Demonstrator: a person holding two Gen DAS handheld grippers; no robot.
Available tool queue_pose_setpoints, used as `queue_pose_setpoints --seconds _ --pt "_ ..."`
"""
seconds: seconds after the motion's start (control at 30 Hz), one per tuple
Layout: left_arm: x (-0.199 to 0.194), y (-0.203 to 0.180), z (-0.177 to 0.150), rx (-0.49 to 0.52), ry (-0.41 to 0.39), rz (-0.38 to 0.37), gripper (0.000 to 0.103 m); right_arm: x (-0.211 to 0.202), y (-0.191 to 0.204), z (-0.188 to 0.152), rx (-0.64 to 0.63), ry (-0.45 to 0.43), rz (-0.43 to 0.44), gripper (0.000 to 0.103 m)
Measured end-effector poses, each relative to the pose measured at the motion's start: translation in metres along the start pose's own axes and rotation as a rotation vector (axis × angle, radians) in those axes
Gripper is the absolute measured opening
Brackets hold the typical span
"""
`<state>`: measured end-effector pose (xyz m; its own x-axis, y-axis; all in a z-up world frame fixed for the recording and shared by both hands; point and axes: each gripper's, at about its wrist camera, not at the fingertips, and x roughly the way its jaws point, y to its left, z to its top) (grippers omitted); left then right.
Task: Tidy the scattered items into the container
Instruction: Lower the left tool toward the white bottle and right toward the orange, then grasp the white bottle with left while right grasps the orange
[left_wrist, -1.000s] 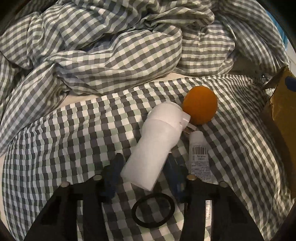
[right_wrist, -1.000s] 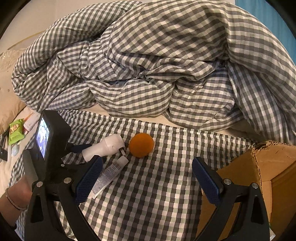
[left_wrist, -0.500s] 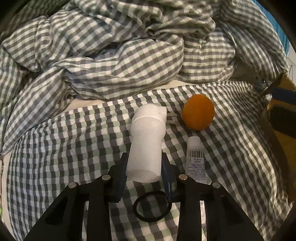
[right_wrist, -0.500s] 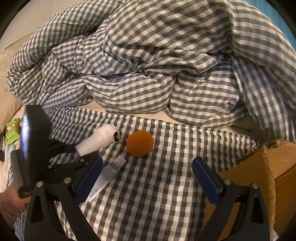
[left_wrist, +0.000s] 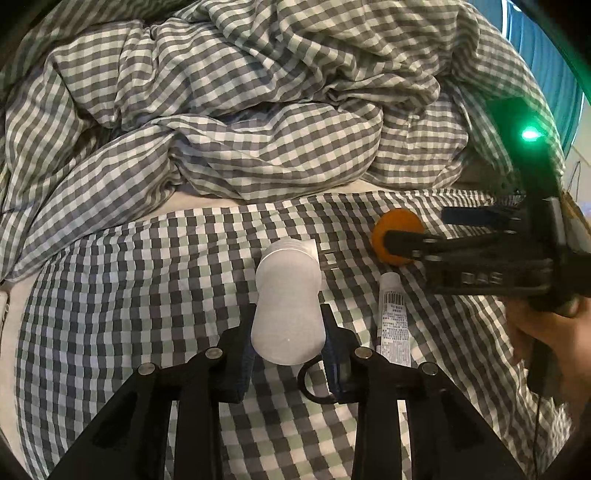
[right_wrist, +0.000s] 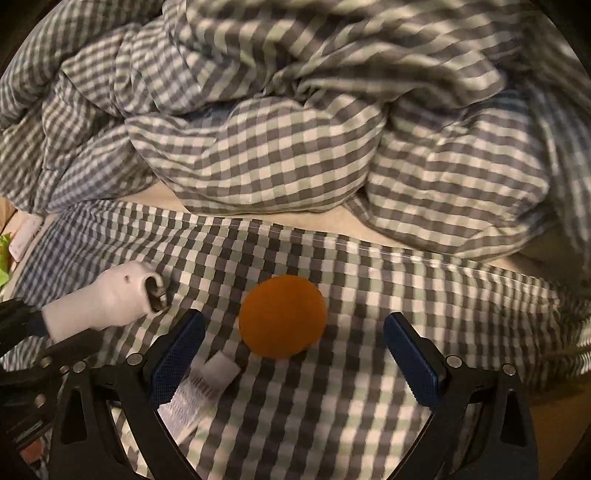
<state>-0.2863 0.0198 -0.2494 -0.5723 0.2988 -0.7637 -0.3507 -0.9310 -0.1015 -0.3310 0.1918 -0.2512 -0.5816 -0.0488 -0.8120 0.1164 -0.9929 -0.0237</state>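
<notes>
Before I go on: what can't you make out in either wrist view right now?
- Container: in neither view.
- Black ring: left wrist, mostly behind the left gripper and white bottle.
- Tube print: right wrist, blurred.
- Orange ball: left wrist, partly behind the right gripper.

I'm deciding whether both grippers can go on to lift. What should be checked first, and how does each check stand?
1. Left gripper shut on the white bottle: ok.
2. Right gripper open around the orange ball: ok.
3. Right pads touching the ball: not ok.
4. White tube outside the left grip: ok.
5. Black ring free of the left gripper: cannot tell.
6. Container within sight: not ok.
</notes>
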Motion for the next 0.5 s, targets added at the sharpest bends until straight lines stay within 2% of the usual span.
queue_pose_setpoints --seconds 0.23,0.27,0.3,0.37,0.5 --pt "0.002 -0.003 -0.003 0.001 -0.006 -0.013 0.032 0.022 0.003 0.001 -0.013 0.030 -0.005 0.097" --pt "0.003 -0.004 -0.003 0.002 -0.007 -0.014 0.032 0.023 0.003 0.001 -0.015 0.030 -0.003 0.094" --pt "0.004 -0.006 -0.002 0.005 -0.006 -0.016 0.032 0.025 0.002 0.001 -0.012 0.029 -0.001 0.090" --pt "0.005 -0.008 -0.001 0.010 -0.003 -0.017 0.032 0.029 -0.002 0.002 0.005 0.039 0.022 0.055" --pt "0.010 -0.011 0.000 0.010 0.001 -0.019 0.032 0.029 -0.006 0.002 0.015 0.047 0.049 0.055"
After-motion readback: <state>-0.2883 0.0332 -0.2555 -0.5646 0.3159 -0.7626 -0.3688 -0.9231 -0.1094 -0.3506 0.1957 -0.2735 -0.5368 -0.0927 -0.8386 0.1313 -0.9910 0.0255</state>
